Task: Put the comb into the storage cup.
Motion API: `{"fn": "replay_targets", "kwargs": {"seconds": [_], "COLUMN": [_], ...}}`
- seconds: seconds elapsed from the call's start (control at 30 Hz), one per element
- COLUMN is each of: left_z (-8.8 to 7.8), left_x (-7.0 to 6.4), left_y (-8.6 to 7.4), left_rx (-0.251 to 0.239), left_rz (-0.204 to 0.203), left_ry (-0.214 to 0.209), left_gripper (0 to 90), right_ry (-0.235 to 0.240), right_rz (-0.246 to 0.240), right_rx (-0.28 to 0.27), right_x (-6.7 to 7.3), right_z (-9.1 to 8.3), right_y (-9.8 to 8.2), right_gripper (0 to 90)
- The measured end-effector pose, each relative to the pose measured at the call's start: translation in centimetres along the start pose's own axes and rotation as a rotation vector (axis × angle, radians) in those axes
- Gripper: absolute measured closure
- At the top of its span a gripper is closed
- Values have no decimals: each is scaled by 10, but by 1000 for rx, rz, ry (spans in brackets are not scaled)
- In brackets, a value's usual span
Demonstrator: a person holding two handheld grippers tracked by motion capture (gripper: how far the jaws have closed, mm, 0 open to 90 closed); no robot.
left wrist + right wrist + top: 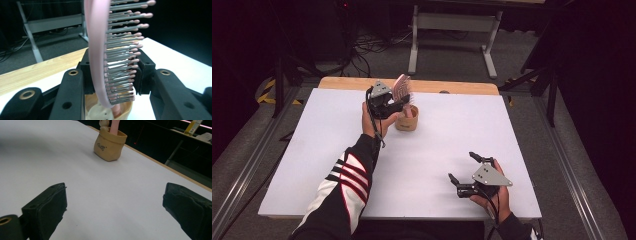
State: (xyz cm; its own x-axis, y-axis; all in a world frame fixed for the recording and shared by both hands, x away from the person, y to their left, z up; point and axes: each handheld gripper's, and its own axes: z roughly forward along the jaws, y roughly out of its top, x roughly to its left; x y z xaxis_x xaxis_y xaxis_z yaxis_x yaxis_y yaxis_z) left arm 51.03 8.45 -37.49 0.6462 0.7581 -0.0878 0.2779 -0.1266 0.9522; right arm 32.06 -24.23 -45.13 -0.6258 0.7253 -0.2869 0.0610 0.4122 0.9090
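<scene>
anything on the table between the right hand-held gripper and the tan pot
Nothing: in the right gripper view, bare white table runs from the right hand-held gripper to the tan pot.

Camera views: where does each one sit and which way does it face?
High view: above the person's side, looking forward and down on the white table; both forearms, left gripper at the hairbrush, right gripper near the front edge.
Left gripper view: rides the left gripper, looks along its fingers, which flank the pink hairbrush above the tan pot.
Right gripper view: rides the right gripper, low over the table, facing the pot; fingers wide apart.
Shared: all three show the pot and brush.
</scene>
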Motion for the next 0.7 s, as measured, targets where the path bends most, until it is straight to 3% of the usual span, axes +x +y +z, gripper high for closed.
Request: {"fn": "replay_targets", "kwargs": {"seconds": [0.23, 0.27, 0.43, 0.7], "left_z": [-3, -4, -3, -6], "left_x": [9, 10, 9, 12], "left_y": [0, 0, 1, 3], "left_rx": [2, 5, 9, 6], "left_rz": [2, -4, 31, 27], "left_ry": [38, 26, 51, 67], "left_gripper": [581, 579, 566, 501], "right_ry": [4, 4, 2, 5], "right_rz": [-6, -8, -7, -6], "right_rx": [5, 5, 6, 5], "right_x": [1, 1, 1, 1], "right_z": [1, 1, 1, 1], "right_y": [0, 0, -1, -1], "right_gripper": [62, 62, 62, 62]}}
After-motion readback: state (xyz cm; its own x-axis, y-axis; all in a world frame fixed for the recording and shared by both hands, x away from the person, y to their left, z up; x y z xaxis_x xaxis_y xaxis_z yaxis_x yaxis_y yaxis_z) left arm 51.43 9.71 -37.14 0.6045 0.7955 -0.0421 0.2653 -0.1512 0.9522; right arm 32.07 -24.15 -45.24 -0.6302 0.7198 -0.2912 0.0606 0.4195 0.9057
